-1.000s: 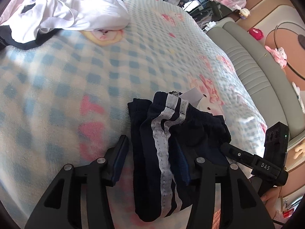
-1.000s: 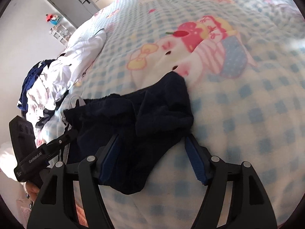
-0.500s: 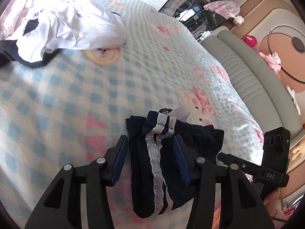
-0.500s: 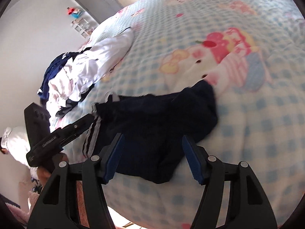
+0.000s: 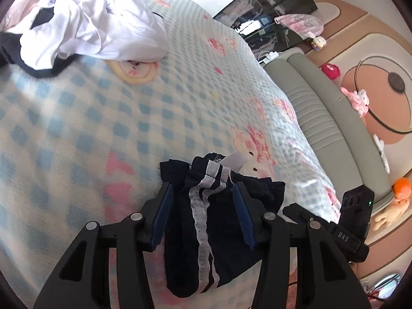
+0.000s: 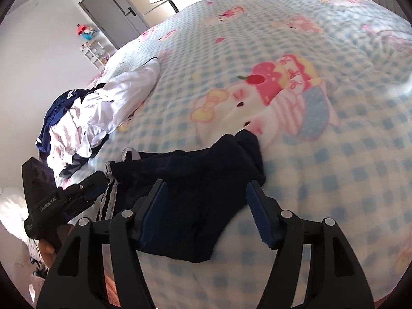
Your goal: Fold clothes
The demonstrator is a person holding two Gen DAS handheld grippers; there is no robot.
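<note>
Navy shorts [image 5: 206, 221], white side stripes, lie bunched at the near edge of the blue-checked cartoon blanket [image 5: 77, 128]. Left gripper [image 5: 203, 206] and right gripper [image 6: 206, 200] both spread wide over them, gripping nothing. White-and-navy clothes heap [image 5: 85, 20] at 11 o'clock; grey padded headboard [image 5: 322, 118] at 3 o'clock; grey door [image 6: 113, 18] beyond.

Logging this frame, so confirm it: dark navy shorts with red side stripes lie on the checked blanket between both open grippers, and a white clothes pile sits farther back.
One detail is wrong: the shorts have white side stripes, not red, as the left wrist view shows. The rest stands: checked blanket, left gripper and right gripper open, white clothes pile farther back.
</note>
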